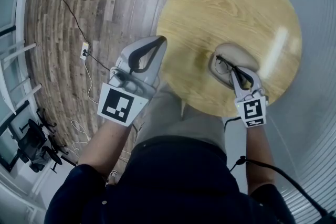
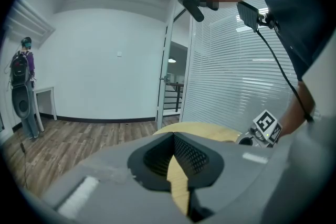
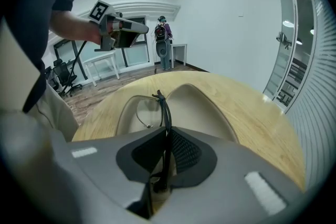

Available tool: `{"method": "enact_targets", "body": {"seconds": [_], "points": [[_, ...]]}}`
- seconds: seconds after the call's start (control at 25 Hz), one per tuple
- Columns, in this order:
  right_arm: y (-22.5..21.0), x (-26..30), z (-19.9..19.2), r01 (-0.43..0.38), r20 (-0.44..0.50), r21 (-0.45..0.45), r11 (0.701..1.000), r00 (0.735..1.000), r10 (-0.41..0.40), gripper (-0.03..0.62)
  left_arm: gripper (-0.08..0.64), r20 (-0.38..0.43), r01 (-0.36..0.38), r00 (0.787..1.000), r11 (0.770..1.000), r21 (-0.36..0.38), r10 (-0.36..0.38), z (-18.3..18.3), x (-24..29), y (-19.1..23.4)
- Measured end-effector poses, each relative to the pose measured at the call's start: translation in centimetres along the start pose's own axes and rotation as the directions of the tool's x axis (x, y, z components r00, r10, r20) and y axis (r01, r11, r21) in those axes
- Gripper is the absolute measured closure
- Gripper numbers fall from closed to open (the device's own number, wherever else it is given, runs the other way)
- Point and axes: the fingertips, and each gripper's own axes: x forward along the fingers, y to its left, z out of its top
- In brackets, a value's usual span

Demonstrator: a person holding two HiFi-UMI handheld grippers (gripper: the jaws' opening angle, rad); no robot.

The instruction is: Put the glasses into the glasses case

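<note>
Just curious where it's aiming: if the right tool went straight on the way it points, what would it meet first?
Most likely the open glasses case on the round table. The glasses pinched in the right tool would touch its beige lining first, though the gap left is hard to judge.

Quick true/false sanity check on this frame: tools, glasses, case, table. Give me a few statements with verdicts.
1. The right tool is clamped on the glasses. True.
2. The glasses case is closed. False: it lies open, with the glasses held over it.
3. The left tool is gripping the case. False: it holds nothing and sits at the table's edge, apart from the case.
4. The case rests on a round wooden table. True.
</note>
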Motion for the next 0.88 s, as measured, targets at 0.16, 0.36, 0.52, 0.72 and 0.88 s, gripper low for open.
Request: {"method": "enact_targets", "body": {"seconds": [0.16, 0.36, 0.52, 0.72, 0.88], "points": [[0.3, 1.1, -0.3, -0.003, -0.052, -0.05, 0.999, 0.999, 0.0, 0.557, 0.555, -0.011, -0.004, 1.0, 1.0, -0.007, 0.004, -0.5, 0.0, 0.6], [0.5, 1.9, -0.5, -0.018, -0.088, -0.074, 0.997, 0.996, 0.011, 0.555, 0.555, 0.0, -0.014, 1.0, 1.0, -0.005, 0.014, -0.1, -0.3, 1.4], [0.5, 1.9, -0.9, -0.016, -0.097, -0.068, 0.998, 0.995, 0.01, 0.554, 0.555, 0.011, -0.012, 1.0, 1.0, 0.001, 0.012, 0.5, -0.6, 1.0], [1.1, 1.2, 0.7, -0.034, -0.095, -0.03, 0.999, 0.995, 0.031, 0.488, 0.555, 0.036, -0.014, 0.999, 1.0, 0.013, 0.013, 3.3, -1.7, 1.4], [0.3, 0.0, 2.7, 0.004, -0.056, -0.026, 1.0, 0.998, -0.006, 0.454, 0.555, 0.081, -0.008, 0.997, 0.999, 0.054, 0.003, 6.2, -1.9, 1.6]]}}
